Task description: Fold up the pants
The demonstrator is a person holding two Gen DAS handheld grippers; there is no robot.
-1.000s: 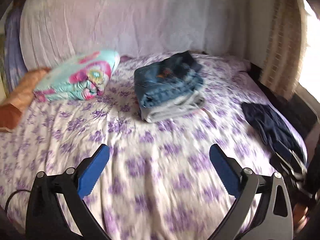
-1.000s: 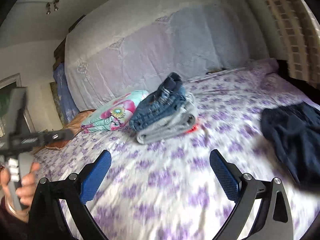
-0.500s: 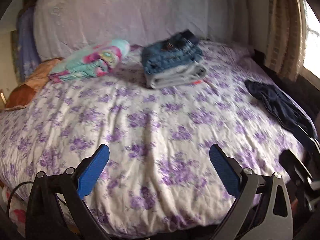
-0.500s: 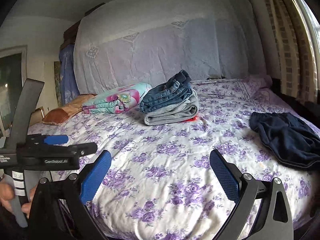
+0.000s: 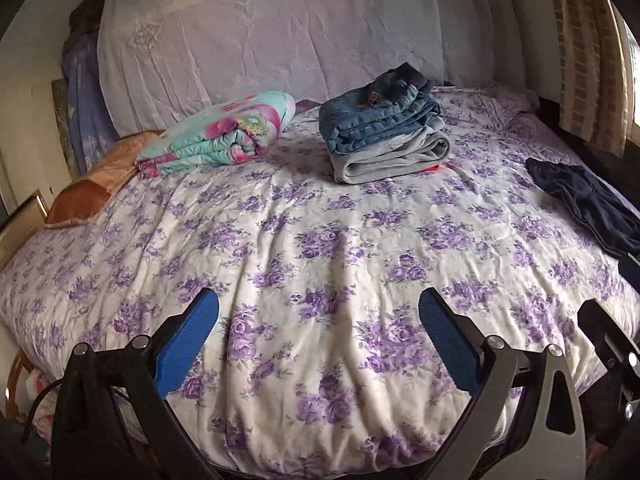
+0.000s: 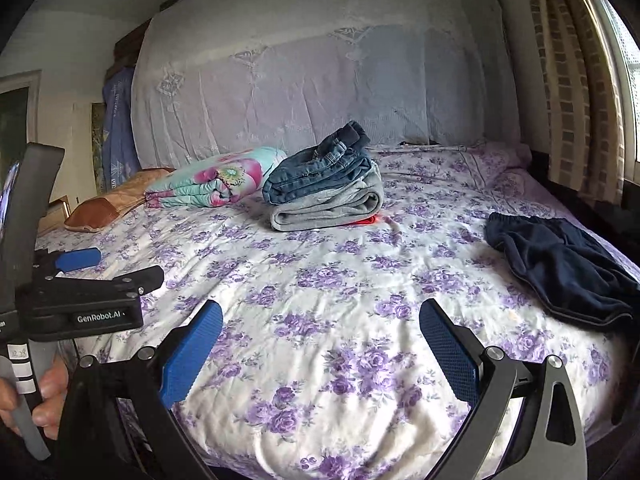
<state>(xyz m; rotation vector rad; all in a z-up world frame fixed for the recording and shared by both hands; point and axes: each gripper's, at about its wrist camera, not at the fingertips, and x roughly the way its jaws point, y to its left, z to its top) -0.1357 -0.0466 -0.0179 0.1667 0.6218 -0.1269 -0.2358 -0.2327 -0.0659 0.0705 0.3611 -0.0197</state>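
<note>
bed (image 5: 320, 240), purple-flowered cover | far side: folded floral blanket (image 5: 224, 136), stack of folded jeans (image 5: 384, 140) | right edge: crumpled dark pants (image 6: 560, 268) | left: orange-brown cushion (image 5: 92, 180)

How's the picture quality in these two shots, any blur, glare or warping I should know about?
Left wrist view: sharp, fisheye bows the bed edge, dark corner vignette, the window at right blows out white. Right wrist view: equally sharp, same barrel warp bending the curtain, daylight glare at the right edge; the navy pants read as dark, with little fold detail.
</note>
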